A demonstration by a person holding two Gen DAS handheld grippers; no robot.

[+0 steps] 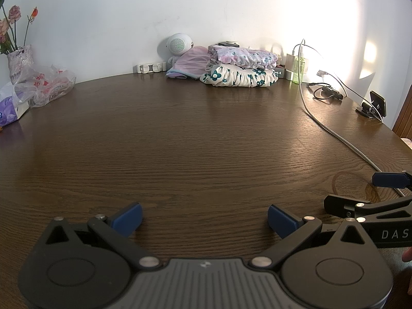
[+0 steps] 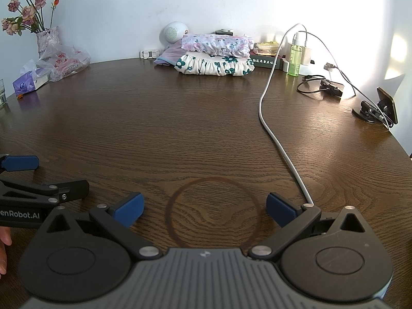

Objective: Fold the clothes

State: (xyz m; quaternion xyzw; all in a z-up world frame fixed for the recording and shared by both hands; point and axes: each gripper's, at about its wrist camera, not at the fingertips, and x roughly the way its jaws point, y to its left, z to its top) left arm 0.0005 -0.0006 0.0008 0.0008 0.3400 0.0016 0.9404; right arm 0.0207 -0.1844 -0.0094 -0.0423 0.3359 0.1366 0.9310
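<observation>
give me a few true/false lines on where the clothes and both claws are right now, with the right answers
1. The left claw is open and holds nothing. True.
2. A garment lies spread flat between the right claw and the wall. False: the wooden table is bare there; the folded floral clothes sit stacked at the far edge.
3. The white cable runs past the right claw's right finger. True.
4. The stack is one garment. False: a pink floral piece lies on a green-flowered one.
5. The green spray bottle lies on its side. False: it stands upright.
</observation>
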